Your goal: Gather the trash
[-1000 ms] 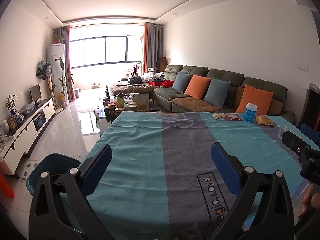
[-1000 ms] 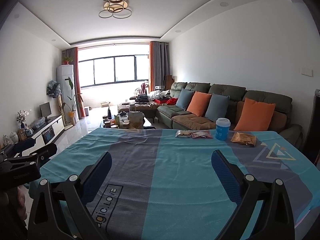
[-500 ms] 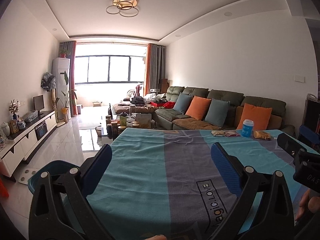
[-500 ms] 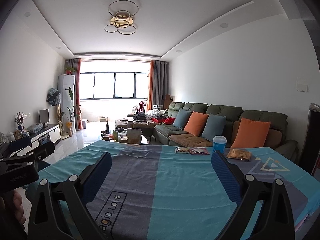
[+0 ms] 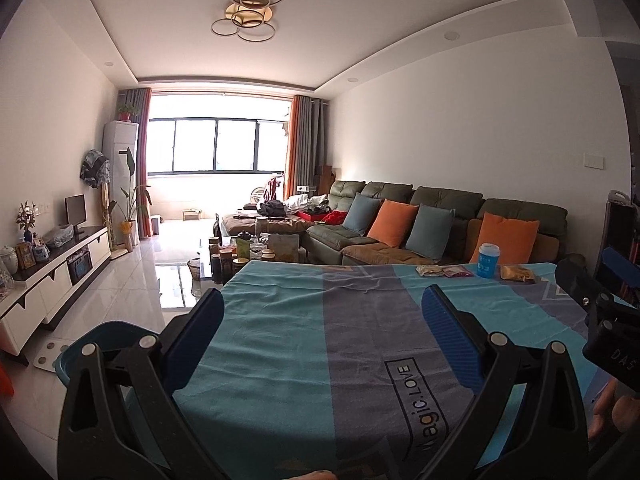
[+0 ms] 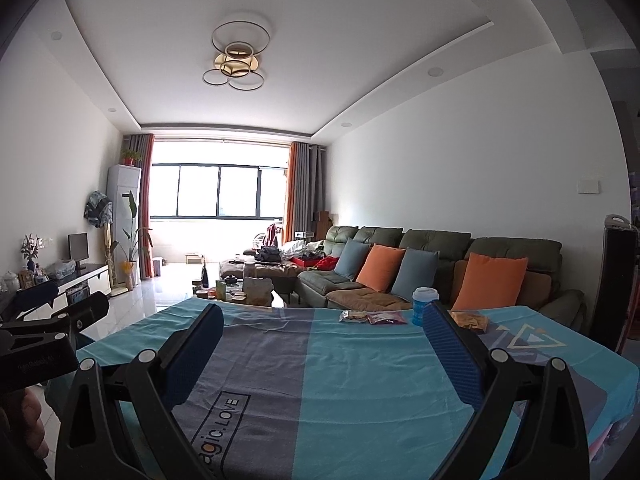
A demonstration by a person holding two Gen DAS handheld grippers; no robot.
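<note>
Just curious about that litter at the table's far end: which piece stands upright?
The blue cup with the white lid; the wrappers and crumpled orange bag lie flat.

Green sofa [image 5: 440, 216] — orange cushions [image 5: 506, 238] — tablecloth [image 5: 360, 320]

**Rig appearance**

Left hand-held gripper [image 5: 320, 336]: black plastic frame with triangular cut-outs, silver round rivets at the pivots, two fingers [image 5: 448, 334] faced with blue ribbed pads. Right hand-held gripper [image 6: 320, 350]: same build, same blue pads. Seen from the left wrist view, the right unit's black body carries white lettering "DAS".
</note>
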